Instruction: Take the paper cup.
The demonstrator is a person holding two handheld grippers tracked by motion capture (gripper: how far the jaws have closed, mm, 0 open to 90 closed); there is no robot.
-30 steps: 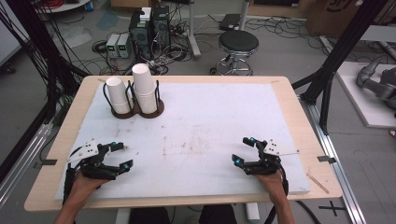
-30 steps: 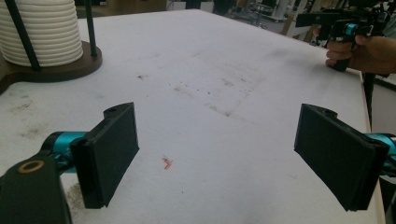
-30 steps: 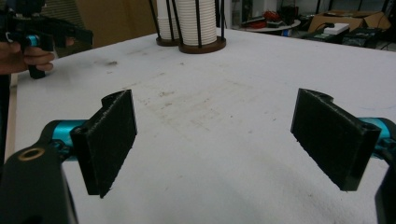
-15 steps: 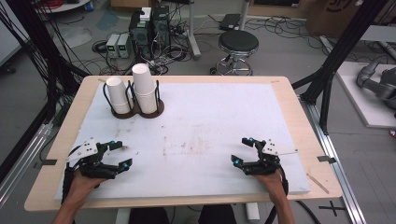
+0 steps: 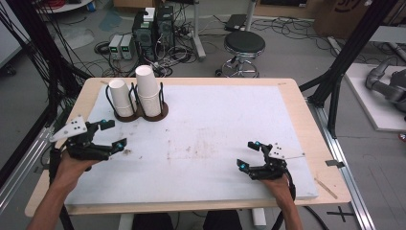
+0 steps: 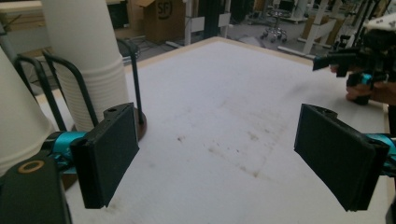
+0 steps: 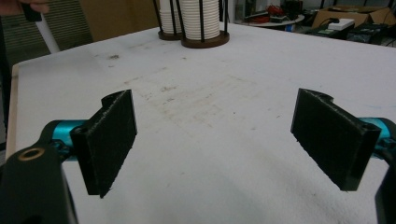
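White counter (image 5: 206,120): two cup stacks (image 5: 148,91) in a rack (image 5: 160,111), far left. My left claw (image 5: 111,134) near them, released, empty. My right claw (image 5: 249,154) released, empty.

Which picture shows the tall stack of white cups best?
The high view: the tall cup stack shows whole, standing in its wire holder beside a shorter stack. The left gripper view crops off its top, close up; the right gripper view shows only its lower part, far off.

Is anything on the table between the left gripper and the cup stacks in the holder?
Nothing visible. The left gripper, jaws open and empty, has only bare white mat between it and the cup stacks; the wire holder rings the cups themselves.
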